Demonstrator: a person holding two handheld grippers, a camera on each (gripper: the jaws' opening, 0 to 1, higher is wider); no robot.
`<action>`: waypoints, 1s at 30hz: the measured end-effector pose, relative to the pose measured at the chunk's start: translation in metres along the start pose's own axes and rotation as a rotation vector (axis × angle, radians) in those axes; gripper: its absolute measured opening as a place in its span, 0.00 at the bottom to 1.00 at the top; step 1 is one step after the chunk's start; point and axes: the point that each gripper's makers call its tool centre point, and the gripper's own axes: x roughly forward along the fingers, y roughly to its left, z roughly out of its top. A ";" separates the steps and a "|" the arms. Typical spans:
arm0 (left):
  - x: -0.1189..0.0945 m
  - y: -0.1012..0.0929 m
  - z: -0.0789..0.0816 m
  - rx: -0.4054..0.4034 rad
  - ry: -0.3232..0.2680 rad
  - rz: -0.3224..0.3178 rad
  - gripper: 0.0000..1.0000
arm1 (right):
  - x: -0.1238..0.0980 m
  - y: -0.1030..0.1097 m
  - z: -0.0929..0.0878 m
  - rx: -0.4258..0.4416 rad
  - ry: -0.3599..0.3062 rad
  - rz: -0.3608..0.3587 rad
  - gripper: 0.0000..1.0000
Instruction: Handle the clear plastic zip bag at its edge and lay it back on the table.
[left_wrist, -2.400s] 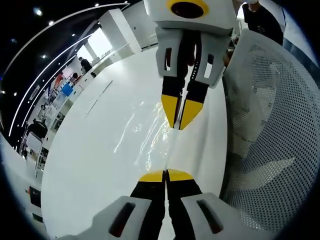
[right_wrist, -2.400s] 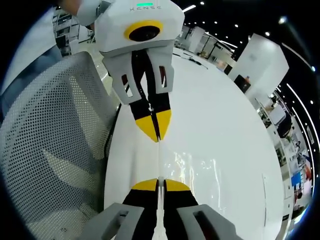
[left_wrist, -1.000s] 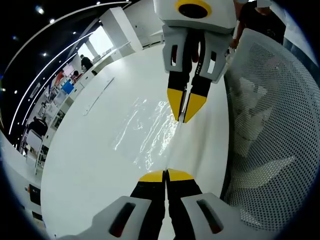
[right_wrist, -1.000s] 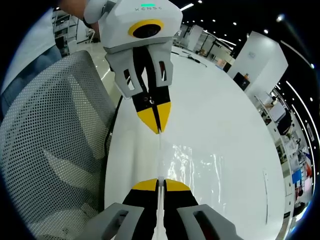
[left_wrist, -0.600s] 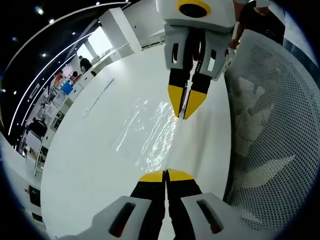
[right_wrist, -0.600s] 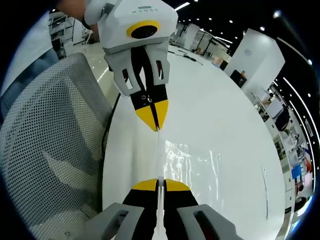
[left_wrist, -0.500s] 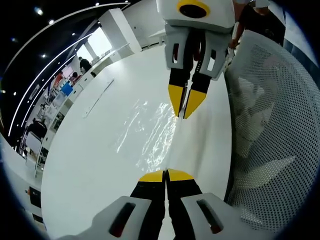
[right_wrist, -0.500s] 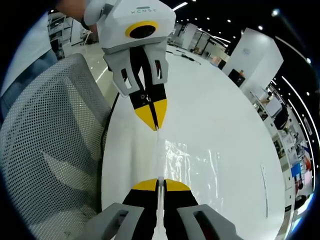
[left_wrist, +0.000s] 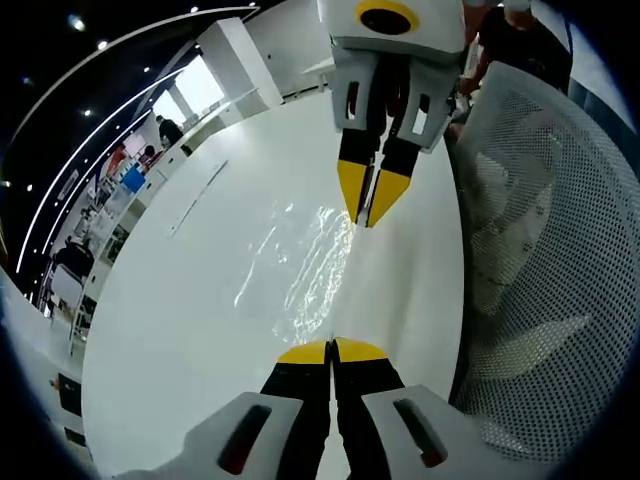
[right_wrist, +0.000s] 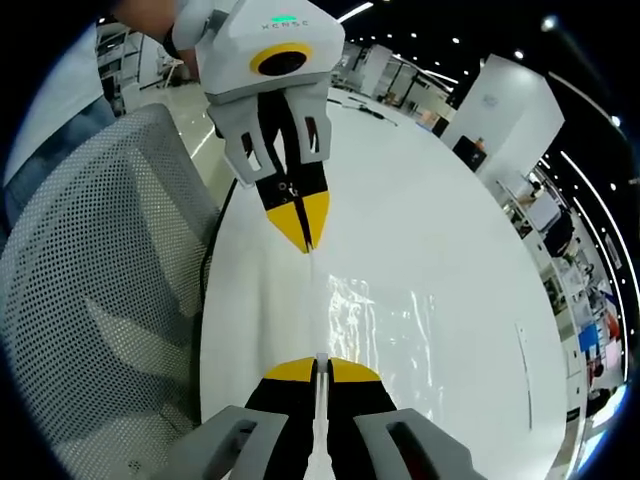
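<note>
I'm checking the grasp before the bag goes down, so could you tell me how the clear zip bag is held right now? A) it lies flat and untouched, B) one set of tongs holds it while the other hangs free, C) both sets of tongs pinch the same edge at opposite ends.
C: the left tongs and right tongs are each shut on the edge of the zip bag, stretched between them above the table.

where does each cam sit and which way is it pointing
Left gripper view: rides the left gripper, looks along the clear plastic zip bag toward the right gripper; a person's dark sleeve at top right.
Right gripper view: rides the right gripper, looks back along the bag's edge at the left gripper; a hand holds it.
Shared: the two face each other, each shut on one end of the bag's edge, above the white table, beside the mesh chair.
</note>
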 end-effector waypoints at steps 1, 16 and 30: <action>0.000 0.001 0.000 0.001 0.001 0.006 0.00 | 0.000 -0.001 0.000 0.003 -0.001 -0.002 0.00; -0.002 0.002 -0.006 -0.004 0.015 0.006 0.00 | -0.002 0.001 -0.006 0.015 0.010 -0.008 0.00; -0.001 0.005 -0.011 -0.009 0.023 0.010 0.00 | -0.004 0.001 -0.008 0.019 0.014 -0.013 0.00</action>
